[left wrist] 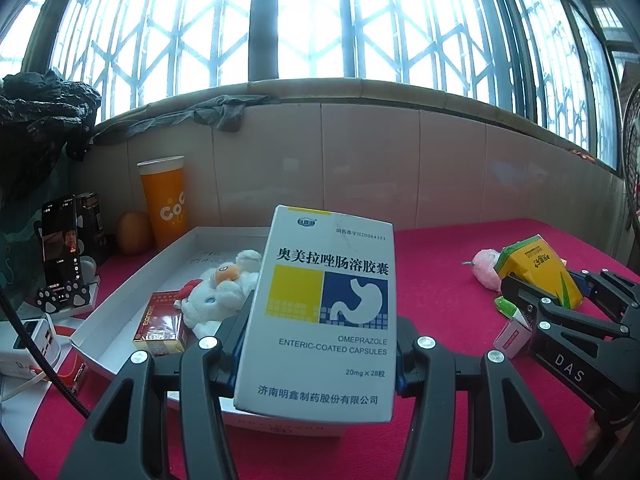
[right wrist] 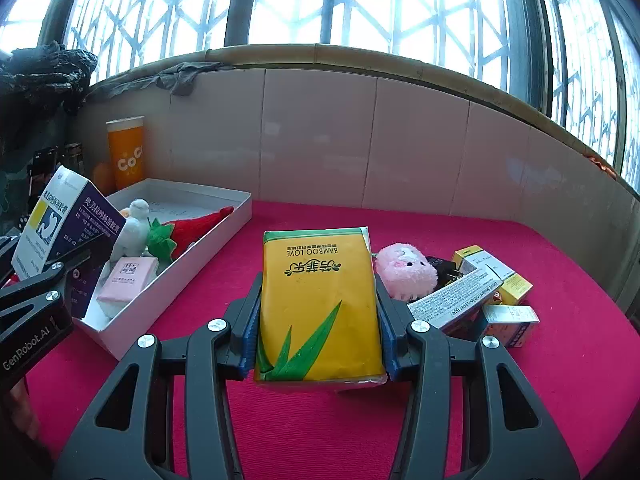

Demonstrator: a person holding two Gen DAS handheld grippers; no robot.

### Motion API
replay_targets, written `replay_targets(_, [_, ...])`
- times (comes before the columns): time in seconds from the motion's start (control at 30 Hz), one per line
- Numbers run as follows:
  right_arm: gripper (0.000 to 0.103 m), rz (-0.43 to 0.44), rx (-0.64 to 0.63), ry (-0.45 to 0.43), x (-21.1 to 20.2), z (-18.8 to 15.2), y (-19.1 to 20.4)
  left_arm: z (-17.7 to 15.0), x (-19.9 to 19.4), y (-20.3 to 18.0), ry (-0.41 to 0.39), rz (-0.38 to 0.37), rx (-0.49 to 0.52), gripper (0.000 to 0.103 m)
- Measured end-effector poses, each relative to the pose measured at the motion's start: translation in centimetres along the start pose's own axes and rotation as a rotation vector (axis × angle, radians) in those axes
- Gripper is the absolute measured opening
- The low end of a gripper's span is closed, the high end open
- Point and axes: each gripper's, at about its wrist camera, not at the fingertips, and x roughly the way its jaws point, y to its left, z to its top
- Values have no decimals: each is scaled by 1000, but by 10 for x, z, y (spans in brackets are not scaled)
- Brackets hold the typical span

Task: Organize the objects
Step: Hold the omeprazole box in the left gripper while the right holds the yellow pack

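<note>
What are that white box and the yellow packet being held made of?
The medicine box looks like thin printed cardboard: crisp folded edges, slight sheen. The yellow tissue packet seems soft plastic film, glossy and slightly wrinkled, bulging between the right hand-held gripper.

Blown-out daylight through the barred window (left wrist: 320, 20) backlights both sharp, heavily edge-warped fisheye views.

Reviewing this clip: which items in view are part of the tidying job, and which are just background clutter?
Part of the job:
- omeprazole box, clamped in the left hand-held gripper
- yellow tissue pack, clamped in the right hand-held gripper
- white tray
- pink plush
- loose small boxes

Just lying about:
- orange cup
- phone on stand
- white charger
</note>
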Motion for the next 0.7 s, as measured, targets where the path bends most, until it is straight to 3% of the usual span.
replay_targets(0.7, [48,0,8,13,3,0,-2,0,2,0,7,3,2,53])
